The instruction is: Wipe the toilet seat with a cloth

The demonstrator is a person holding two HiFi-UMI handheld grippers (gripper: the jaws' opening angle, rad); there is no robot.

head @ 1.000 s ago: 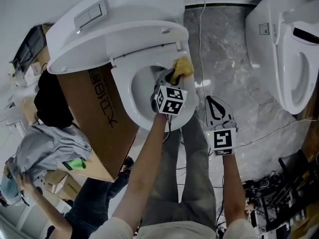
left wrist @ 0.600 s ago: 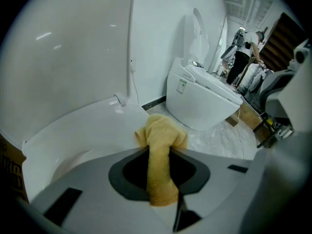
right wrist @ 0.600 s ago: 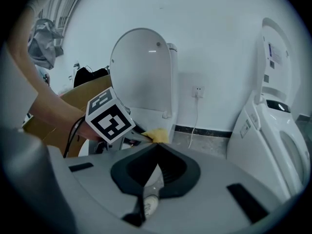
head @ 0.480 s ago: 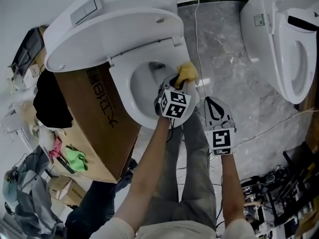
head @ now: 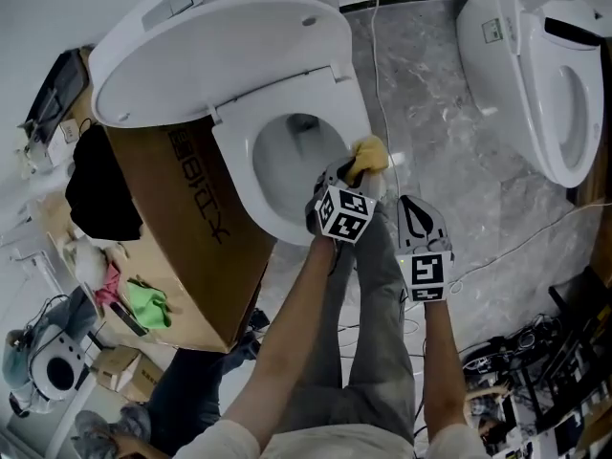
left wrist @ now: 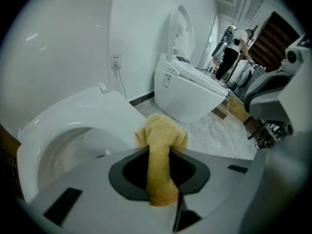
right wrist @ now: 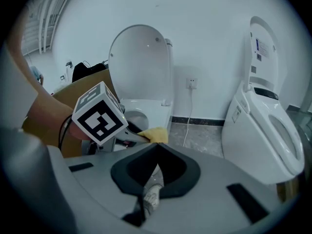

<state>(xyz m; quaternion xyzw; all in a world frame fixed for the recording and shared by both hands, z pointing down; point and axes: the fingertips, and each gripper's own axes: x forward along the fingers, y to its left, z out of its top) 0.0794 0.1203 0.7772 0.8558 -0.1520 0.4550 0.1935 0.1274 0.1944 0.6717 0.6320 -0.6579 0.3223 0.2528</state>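
Head view: the toilet (head: 239, 75) stands with its lid raised. Its bowl (head: 292, 151) is open to view and shows a dark outlet at the bottom. The left gripper (head: 356, 173) reaches forward on an extended forearm to the right front part of the toilet seat (head: 239, 175). A yellow cloth (head: 367, 155) sits at its tip, against the seat's outer rim. The right gripper (head: 413, 205) is held just to the right of the left one, over the grey floor (head: 430, 113) and clear of the toilet. A cardboard box (head: 182, 247) stands against the toilet's left side, and a second toilet (head: 535, 75) stands at the upper right. Left gripper view: the jaws are closed on the cloth. A strip of it runs back through the jaw opening, and a bunched end protrudes forward over the edge of the seat. This view also shows a person (left wrist: 233, 52) standing far behind the second toilet. Right gripper view: the jaws meet in a point and grip nothing. This view shows what the others do not: the raised lid (right wrist: 141, 65) from the front, a wall socket (right wrist: 191, 83) with a cable hanging from it, and the left gripper's marker cube with the cloth ahead of it.
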